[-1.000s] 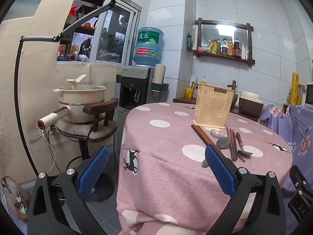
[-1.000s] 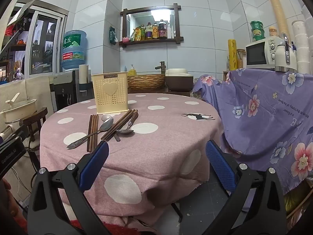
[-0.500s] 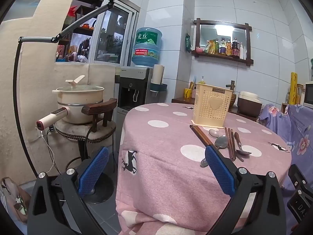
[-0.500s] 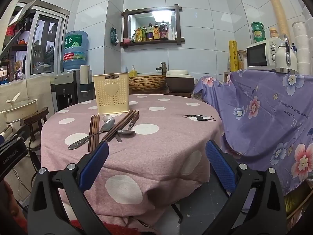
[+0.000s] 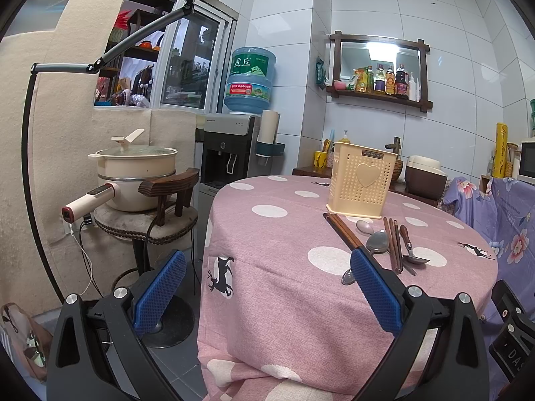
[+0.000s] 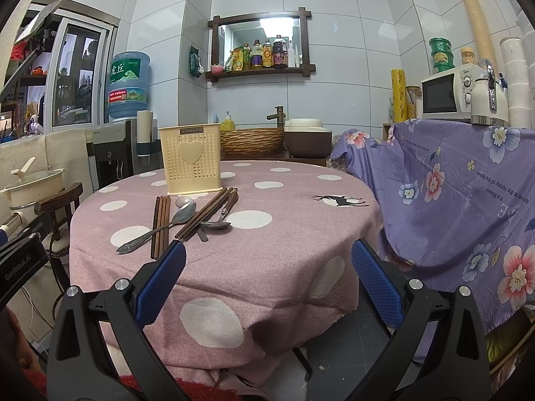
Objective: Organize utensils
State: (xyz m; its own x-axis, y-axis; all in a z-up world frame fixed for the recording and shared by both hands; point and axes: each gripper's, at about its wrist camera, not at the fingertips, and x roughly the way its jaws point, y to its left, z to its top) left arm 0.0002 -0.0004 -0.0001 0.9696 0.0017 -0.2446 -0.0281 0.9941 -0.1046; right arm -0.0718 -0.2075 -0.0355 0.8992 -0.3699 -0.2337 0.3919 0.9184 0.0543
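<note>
A cream perforated utensil holder with a heart stands upright on the round table. In front of it lie brown chopsticks, a second chopstick bundle, a long steel spoon and a wood-handled spoon. My right gripper is open, held before the table's near edge, right of the utensils. My left gripper is open at the table's left edge, its right pad just short of the utensils.
A pink polka-dot cloth covers the table. A pot sits on a wooden chair to the left, a water dispenser behind it. A purple floral cloth covers a counter with a microwave on the right.
Both views have drifted slightly closer to the table. The utensils and holder have not moved, and both grippers stay open.
</note>
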